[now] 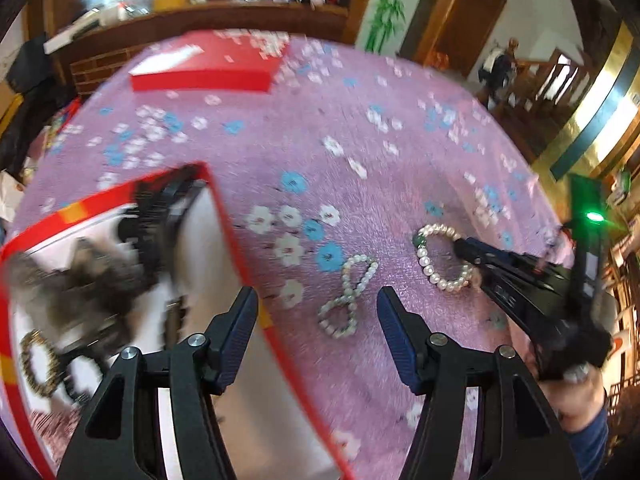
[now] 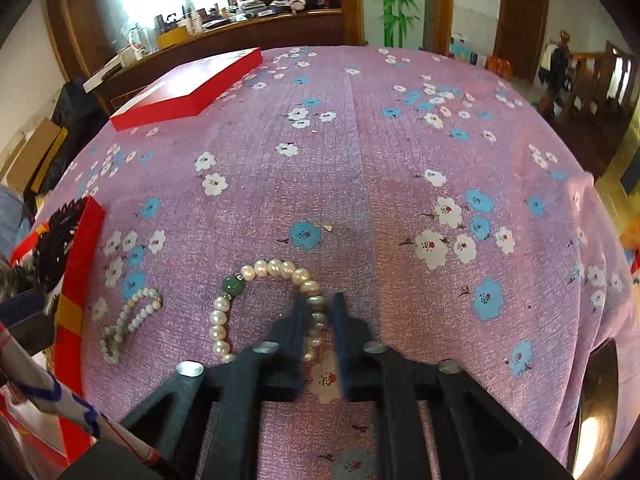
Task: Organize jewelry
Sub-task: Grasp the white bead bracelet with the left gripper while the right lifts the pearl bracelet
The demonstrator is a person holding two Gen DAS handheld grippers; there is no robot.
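Right tongs (image 2: pixel 318 316) pinching pearl bracelet (image 2: pixel 256 300), lying flat

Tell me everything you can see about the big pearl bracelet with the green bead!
The big pearl bracelet with the green bead is a loop of chunky, creamy, slightly uneven pearls with one round dark-green bead between small gold spacers. It lies flat on the pink flowered tablecloth. The right gripper is closed on its right side, pearls pinched between the blue pads. A thinner twisted pearl strand lies apart on its left.
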